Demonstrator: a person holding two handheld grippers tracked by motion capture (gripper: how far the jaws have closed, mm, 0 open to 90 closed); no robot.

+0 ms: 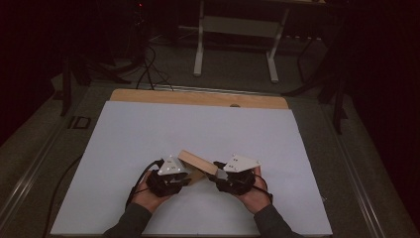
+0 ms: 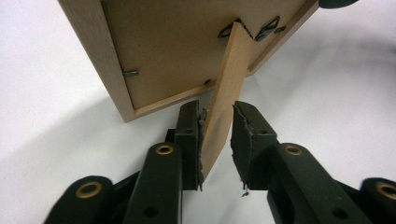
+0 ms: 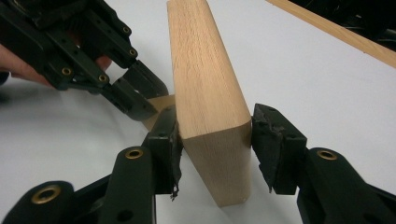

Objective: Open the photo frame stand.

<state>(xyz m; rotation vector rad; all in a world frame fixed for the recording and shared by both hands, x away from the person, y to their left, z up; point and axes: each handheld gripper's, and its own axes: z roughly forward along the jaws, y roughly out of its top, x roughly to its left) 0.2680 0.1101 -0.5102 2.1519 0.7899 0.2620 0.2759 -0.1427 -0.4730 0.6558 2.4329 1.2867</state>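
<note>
Right gripper view — picture frame between jaws

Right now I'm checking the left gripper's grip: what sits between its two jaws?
The thin fold-out stand on the back of the wooden picture frame sits between the left gripper's jaws, seen in the left gripper view.

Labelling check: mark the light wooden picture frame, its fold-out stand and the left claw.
light wooden picture frame (image 3: 205, 84): right gripper view, rounded top edge.
thin brown fibreboard fold-out stand (image 2: 223, 107): left gripper view, middle of the flap between the jaws.
left claw (image 2: 217, 122): left gripper view, midway between the fingertips.
</note>
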